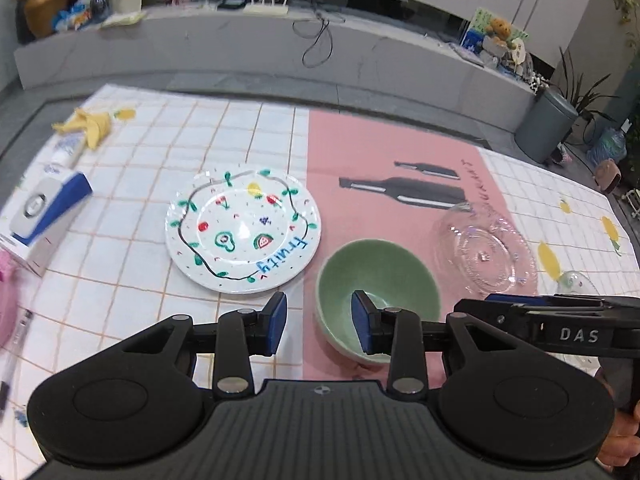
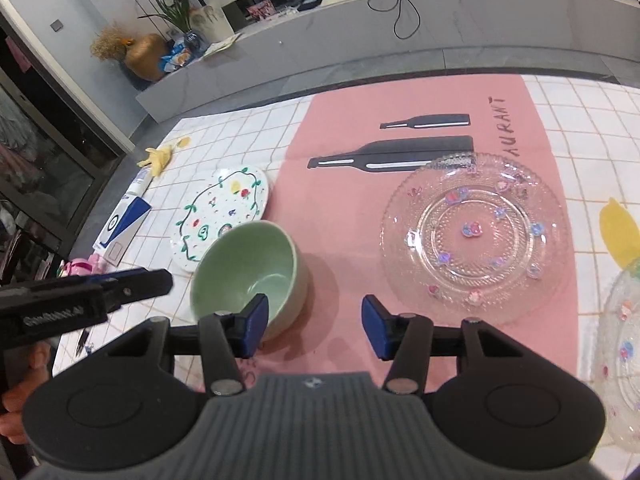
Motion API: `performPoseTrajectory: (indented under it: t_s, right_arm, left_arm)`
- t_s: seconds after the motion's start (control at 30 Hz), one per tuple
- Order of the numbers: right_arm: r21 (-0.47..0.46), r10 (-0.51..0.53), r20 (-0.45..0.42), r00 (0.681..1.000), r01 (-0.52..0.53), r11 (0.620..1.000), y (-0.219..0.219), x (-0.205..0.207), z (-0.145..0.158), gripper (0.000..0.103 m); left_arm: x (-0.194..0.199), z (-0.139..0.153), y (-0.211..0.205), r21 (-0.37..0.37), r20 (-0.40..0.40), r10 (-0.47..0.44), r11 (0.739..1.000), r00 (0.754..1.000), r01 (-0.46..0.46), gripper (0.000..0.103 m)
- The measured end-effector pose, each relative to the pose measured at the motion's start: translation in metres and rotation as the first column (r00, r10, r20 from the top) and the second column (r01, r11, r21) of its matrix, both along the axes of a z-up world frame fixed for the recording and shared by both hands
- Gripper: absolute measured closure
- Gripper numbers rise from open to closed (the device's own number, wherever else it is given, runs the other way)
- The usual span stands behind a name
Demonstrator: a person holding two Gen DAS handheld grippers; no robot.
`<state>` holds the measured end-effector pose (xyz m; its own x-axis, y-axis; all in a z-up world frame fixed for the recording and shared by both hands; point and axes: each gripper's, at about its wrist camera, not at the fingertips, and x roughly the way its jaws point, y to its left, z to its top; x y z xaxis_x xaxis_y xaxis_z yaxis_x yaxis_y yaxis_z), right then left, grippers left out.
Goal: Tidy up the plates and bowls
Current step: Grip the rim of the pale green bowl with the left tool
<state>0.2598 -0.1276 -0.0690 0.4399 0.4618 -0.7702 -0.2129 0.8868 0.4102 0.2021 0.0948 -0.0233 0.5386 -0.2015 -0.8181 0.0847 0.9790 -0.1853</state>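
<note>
We see a checked tablecloth [image 1: 132,216] with a pink panel [image 2: 344,208] printed with dark bottles [image 2: 392,156], a blue-and-white box [image 1: 48,212] beside a yellow cloth [image 1: 90,124], a pen [image 1: 14,344], and a grey bin [image 1: 546,124].

I'm looking down close over the surface [image 1: 132,216] through both wrist views; both are sharing the green bowl [image 1: 376,280] at lower centre.

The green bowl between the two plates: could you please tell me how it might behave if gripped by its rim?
The green bowl looks glazed, so probably slippery. Its tall sides suggest it may tip if pushed high. Likely rigid and chip-prone.
</note>
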Motion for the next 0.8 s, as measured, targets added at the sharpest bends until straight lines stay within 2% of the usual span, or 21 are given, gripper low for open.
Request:
performPoseTrajectory:
  t_s: [0.07, 0.2, 0.4, 0.47, 0.6, 0.7, 0.8]
  right_arm:
    - [0.007, -0.005, -0.01, 1.0, 0.005, 1.0, 0.003, 0.008, -0.004, 0.052]
    - [0.014, -0.006, -0.041, 0.999, 0.006, 1.0, 0.01, 0.018, -0.014, 0.062]
    - [-0.001, -0.002, -0.053, 0.999, 0.002, 1.0, 0.02, 0.015, -0.02, 0.067]
    - [-0.016, -0.006, -0.036, 0.999, 0.005, 1.0, 0.022, 0.013, -0.019, 0.07]
    - [0.0, -0.019, -0.038, 0.999, 0.019, 1.0, 0.024, 0.013, -0.022, 0.076]
    - [0.025, -0.022, -0.043, 0.999, 0.023, 0.999, 0.025, 0.013, -0.025, 0.083]
    - [0.035, -0.019, -0.052, 0.998, 0.021, 0.999, 0.026, 0.014, -0.027, 0.083]
  left_arm:
    - [0.007, -0.005, 0.002, -0.02, -0.026, -0.005, 1.0, 1.0, 0.004, 0.062]
    - [0.015, -0.009, 0.002, -0.069, -0.041, -0.007, 0.998, 0.999, 0.004, 0.061]
    - [0.025, -0.024, -0.001, -0.077, -0.12, 0.03, 0.996, 0.992, -0.04, 0.062]
    - [0.026, -0.027, -0.001, -0.069, -0.127, 0.036, 0.997, 0.991, -0.045, 0.064]
    - [0.025, -0.028, -0.005, -0.028, -0.12, 0.042, 0.999, 0.992, -0.046, 0.071]
    - [0.025, -0.028, -0.006, -0.027, -0.125, 0.044, 0.999, 0.991, -0.048, 0.077]
    - [0.025, -0.03, -0.007, -0.026, -0.127, 0.044, 0.999, 0.991, -0.048, 0.083]
